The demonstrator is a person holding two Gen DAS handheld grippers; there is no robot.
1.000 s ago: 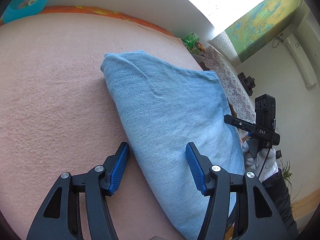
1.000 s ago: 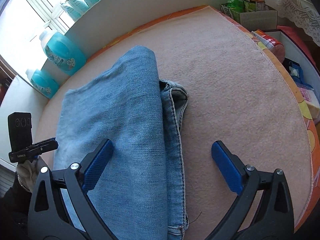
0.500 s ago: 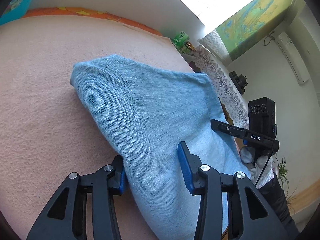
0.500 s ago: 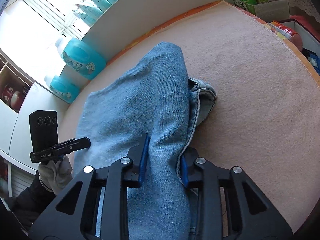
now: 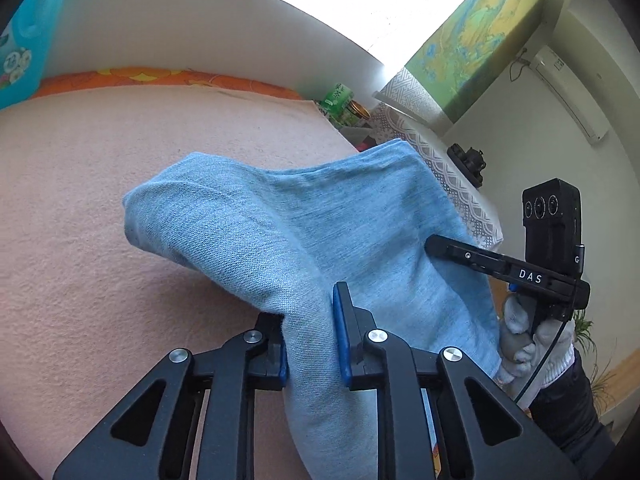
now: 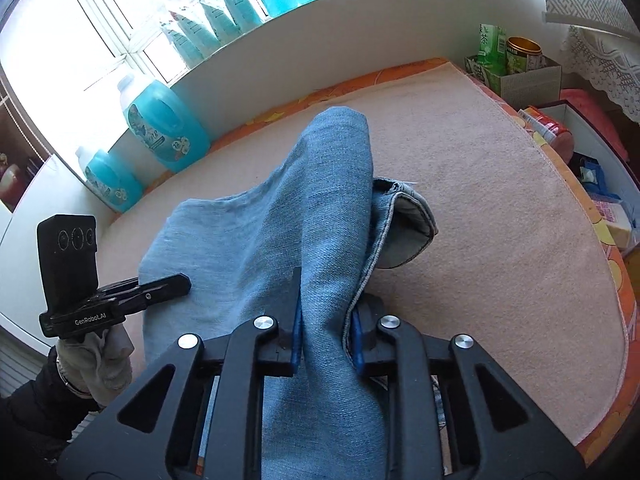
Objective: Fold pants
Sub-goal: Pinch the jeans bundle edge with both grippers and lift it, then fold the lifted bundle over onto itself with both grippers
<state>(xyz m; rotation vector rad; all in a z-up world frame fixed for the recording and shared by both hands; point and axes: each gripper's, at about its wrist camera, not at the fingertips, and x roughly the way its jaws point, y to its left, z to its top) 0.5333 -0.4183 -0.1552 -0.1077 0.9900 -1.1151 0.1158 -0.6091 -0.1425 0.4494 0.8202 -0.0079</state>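
In the left wrist view, the left gripper [image 5: 312, 334] has just been closing and its blue-padded fingers [image 5: 343, 336] now pinch a fold of the light blue jeans [image 5: 320, 224], whose near edge hangs lifted above the pink blanket [image 5: 100, 184] on the table. The right gripper [image 5: 434, 249] bites the jeans' far side (a gloved hand [image 5: 528, 336] holds it).

In the right wrist view, the right gripper [image 6: 326, 334] has also been closing and clamps a bunched ridge of the jeans [image 6: 320, 208]. Beyond the jeans, blue detergent bottles [image 6: 160, 124] stand by the window.
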